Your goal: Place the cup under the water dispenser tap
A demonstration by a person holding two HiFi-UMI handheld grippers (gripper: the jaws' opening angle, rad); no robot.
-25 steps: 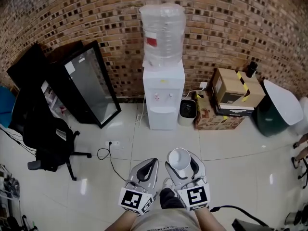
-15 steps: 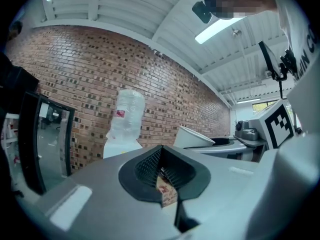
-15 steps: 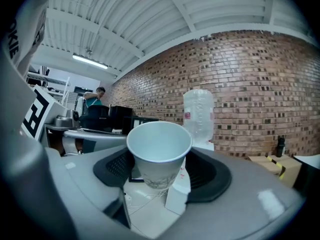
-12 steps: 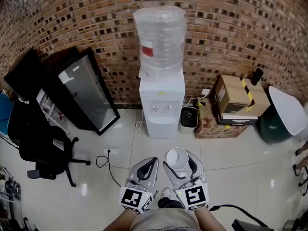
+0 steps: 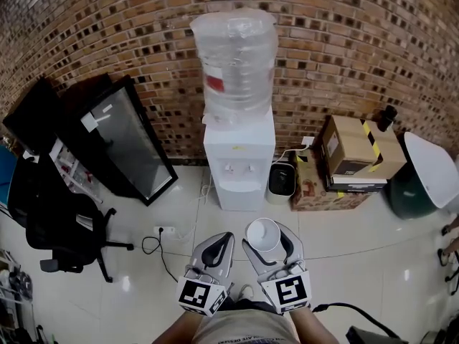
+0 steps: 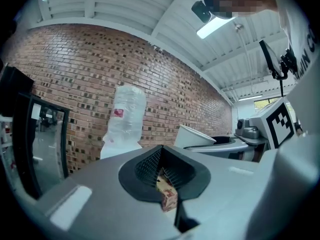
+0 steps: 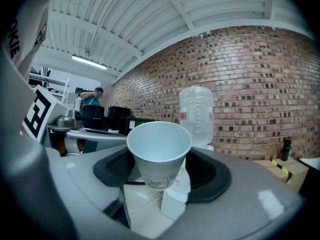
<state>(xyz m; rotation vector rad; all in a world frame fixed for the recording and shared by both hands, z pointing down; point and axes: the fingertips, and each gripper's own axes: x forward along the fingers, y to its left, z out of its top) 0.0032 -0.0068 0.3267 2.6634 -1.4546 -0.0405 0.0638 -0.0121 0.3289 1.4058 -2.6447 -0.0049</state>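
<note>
Nearest, the left tool [image 5: 222,241] has its jaws closed together on nothing and looks to have no part in the job. Just to its right, the right tool [image 5: 271,244] stands wide apart, clamped round the white paper cup [image 7: 159,151], which sits upright and empty between the pads, mouth up. So the pick-up is done and the cup is being carried. What is left is most of the delivery: a stretch of bare tiled floor [image 5: 344,242] lies between both tools and the white dispenser [image 5: 239,149], which stands against the far brick wall with its clear bottle [image 5: 235,63] on top. The taps [image 5: 239,169] and the recess below them are well apart from the cup, almost straight ahead and slightly left. I judge that the approach, lining up under a tap and the release are not yet done.
</note>
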